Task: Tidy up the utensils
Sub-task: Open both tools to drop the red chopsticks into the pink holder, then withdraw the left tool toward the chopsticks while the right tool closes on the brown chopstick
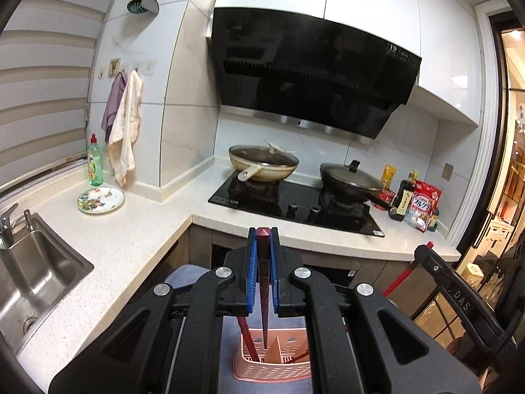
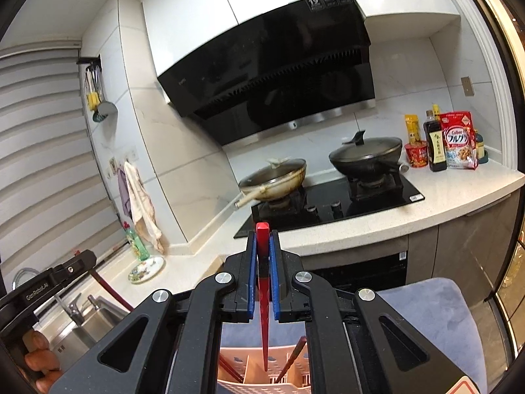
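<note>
Left wrist view had the whole kitchen corner in it: white countertop (image 1: 131, 249) wrapping around, steel sink (image 1: 36, 272) at the left, black hob (image 1: 295, 203) with two lidded pans, range hood (image 1: 308, 69) above. Both grippers pointed a bit below level toward that hob, side by side over a grey-blue padded surface (image 1: 183, 274).

The left gripper (image 1: 263, 239) was clamped tight on a dark red chopstick (image 1: 263, 282), blue pads pressed to both sides of it. The stick ran down between the fingers, its thick end poking just past the fingertips and its thin end hanging right over the pink perforated utensil basket (image 1: 272, 364) below. Can't tell if the tip actually touched the basket.

Same deal in the right wrist view: right gripper (image 2: 262, 239) squeezed shut on a brighter red chopstick (image 2: 263, 295), thin end dangling above the basket (image 2: 262, 377). A few more chopsticks leaned inside the compartments. At the lower left edge there, a hand (image 2: 36, 361) was wrapped around the other gripper's handle.
</note>
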`<state>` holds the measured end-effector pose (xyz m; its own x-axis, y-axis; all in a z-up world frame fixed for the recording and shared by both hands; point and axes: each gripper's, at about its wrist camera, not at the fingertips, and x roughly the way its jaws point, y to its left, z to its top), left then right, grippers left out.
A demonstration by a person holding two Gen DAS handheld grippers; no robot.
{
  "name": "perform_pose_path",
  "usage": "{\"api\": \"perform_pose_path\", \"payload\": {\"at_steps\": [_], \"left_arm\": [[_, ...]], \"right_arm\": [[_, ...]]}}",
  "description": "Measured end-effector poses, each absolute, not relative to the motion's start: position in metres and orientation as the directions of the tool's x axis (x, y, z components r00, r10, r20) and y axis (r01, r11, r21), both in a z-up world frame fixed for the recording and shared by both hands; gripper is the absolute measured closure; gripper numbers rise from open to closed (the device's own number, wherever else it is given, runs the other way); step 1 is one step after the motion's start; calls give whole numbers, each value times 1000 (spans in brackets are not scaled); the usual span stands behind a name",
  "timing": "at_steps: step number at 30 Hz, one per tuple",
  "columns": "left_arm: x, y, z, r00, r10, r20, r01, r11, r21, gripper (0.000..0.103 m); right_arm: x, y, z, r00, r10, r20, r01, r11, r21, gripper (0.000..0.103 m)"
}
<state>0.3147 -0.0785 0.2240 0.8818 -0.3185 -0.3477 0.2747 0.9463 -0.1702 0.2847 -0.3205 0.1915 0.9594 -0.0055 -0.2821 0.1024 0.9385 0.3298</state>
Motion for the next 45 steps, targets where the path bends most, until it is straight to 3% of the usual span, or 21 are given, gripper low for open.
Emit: {"api": "perform_pose_path", "payload": {"at_steps": [9,13,15,17,20,34,38,45], "left_arm": [[341,-82,168,830,-310,-464,263,951,-164,96],[340,-81,162,830,-290,-476,246,957,-154,95],[336,-80,163,834,-280,-475,240,960,-144,87],[332,-78,164,842,-250,-478,212,968,-132,54],[322,-77,168,854,-237,-464,204,971,-121,54],[262,-76,178,863,-194,-466,198,979,-39,53],[243,-73,177,864,-181,-469,193,981,-23,49],[209,-65,163,857,-161,-490,187,982,4,48]], "right_arm": [[306,-312,135,914,4,-406,128,946,298,96],[302,-312,135,916,-5,-400,136,944,300,91],[299,-313,139,919,-3,-394,134,942,307,90],[291,-314,144,923,-3,-384,132,941,312,84],[282,-313,150,929,-3,-370,126,942,310,77],[212,-296,165,925,35,-379,78,957,278,76],[186,-286,164,922,37,-385,67,965,253,68],[146,-268,154,916,39,-400,52,976,214,68]]}}
